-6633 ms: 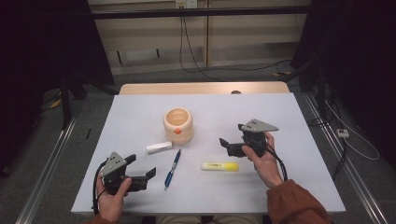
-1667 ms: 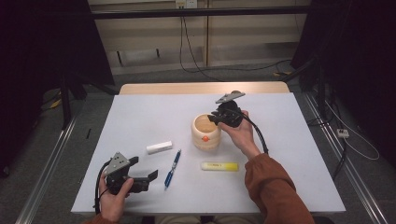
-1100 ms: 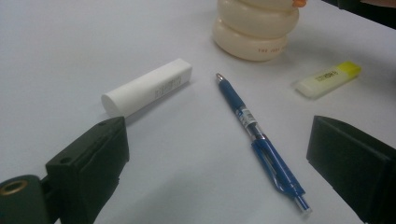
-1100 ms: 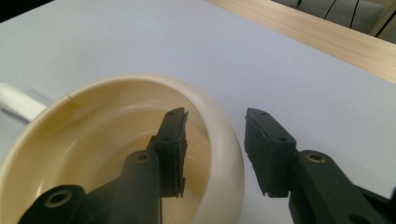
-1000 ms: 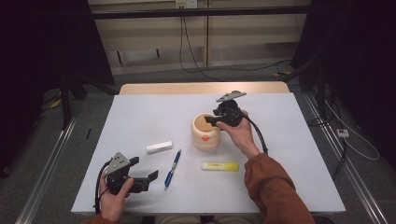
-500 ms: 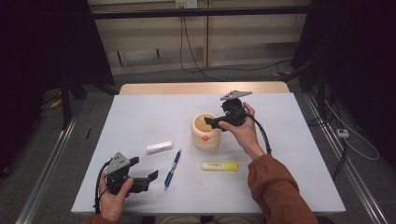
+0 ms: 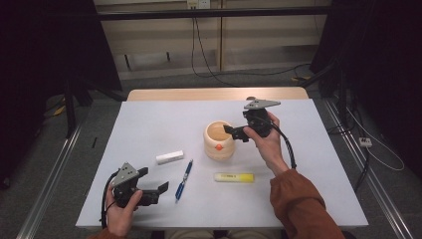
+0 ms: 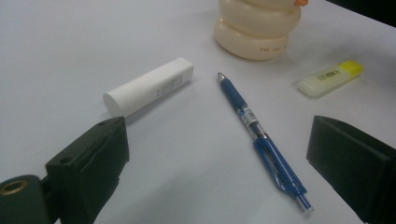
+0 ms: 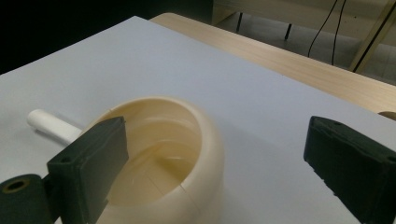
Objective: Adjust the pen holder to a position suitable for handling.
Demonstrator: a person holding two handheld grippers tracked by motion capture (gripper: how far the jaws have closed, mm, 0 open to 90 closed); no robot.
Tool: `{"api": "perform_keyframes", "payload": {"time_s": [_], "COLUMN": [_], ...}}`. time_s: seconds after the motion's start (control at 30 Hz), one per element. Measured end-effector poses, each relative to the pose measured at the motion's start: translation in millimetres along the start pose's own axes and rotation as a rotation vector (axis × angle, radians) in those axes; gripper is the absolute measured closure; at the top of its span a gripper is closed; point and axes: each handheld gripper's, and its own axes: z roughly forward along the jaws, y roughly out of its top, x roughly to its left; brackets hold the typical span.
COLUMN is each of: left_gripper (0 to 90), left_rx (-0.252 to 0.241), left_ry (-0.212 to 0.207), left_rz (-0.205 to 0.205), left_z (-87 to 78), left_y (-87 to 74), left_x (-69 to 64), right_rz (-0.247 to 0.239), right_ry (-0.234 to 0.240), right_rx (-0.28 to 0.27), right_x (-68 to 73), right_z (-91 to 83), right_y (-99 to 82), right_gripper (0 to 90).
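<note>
A cream ribbed cup (image 7: 219, 141) stands upright at the middle of the white table (image 7: 149, 124). My right gripper (image 7: 236, 132) hovers open at the cup's right rim. In the right gripper view one jaw hangs over the cup's (image 9: 159, 154) mouth and the other over bare table, nothing between them. My left gripper (image 7: 155, 191) rests open near the front left edge. Its view looks at a blue pen (image 8: 261, 140), a white cylinder (image 8: 149, 86), the cup's base (image 8: 257, 28) and a yellow highlighter (image 8: 330, 78).
The white cylinder (image 7: 169, 157) and blue pen (image 7: 183, 173) lie between the left gripper and the cup. The yellow highlighter (image 7: 234, 177) lies in front of the cup. A wooden strip (image 7: 214, 94) borders the table's far edge.
The cup, on its side left of centre 6.6 s ago, now stands upright farther right. Over the last second the right gripper drew slightly right, off the rim. The left gripper stayed put.
</note>
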Motion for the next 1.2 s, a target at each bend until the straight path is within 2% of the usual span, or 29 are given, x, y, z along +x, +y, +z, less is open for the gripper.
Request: {"api": "perform_keyframes", "payload": {"time_s": [0.13,0.37,0.67,0.8,0.93,1.0,1.07,1.2], "left_gripper": [5.6,5.7,5.6,5.6,5.6,5.6,5.6,5.6], "left_rx": [-0.002,-0.003,-0.008,-0.004,-0.01,-0.008,-0.004,-0.004], "left_ry": [0.001,0.002,0.008,0.006,0.005,0.005,0.007,0.014], "left_rz": [0.0,0.0,0.0,-0.001,-0.015,-0.008,-0.004,-0.01], "left_z": [0.0,-0.2,-2.2,-2.4,-1.2,-1.1,-1.3,-2.6], "left_y": [-0.1,-0.1,-0.7,-0.9,-1.6,-1.3,-1.3,-2.5], "left_x": [0.0,-0.1,-0.3,0.4,0.3,0.8,0.6,1.9], "right_rz": [0.003,0.005,0.015,-0.006,0.004,0.004,0.025,0.019], "right_ry": [0.017,0.003,-0.044,-0.084,-0.098,-0.106,-0.106,-0.134], "right_rx": [-0.026,-0.03,-0.029,-0.021,-0.041,-0.046,-0.065,-0.081], "right_x": [-1.7,-3.3,-6.5,-6.7,-7.5,-7.3,-6.9,-6.9], "right_z": [-11.5,-22.6,-40.5,-49.2,-59.4,-63.1,-66.8,-75.3], "right_y": [-7.2,-17.0,-40.1,-50.4,-62.0,-66.3,-70.2,-79.9], "right_gripper": [6.7,6.8,8.0,8.6,8.9,8.8,9.0,8.8]}}
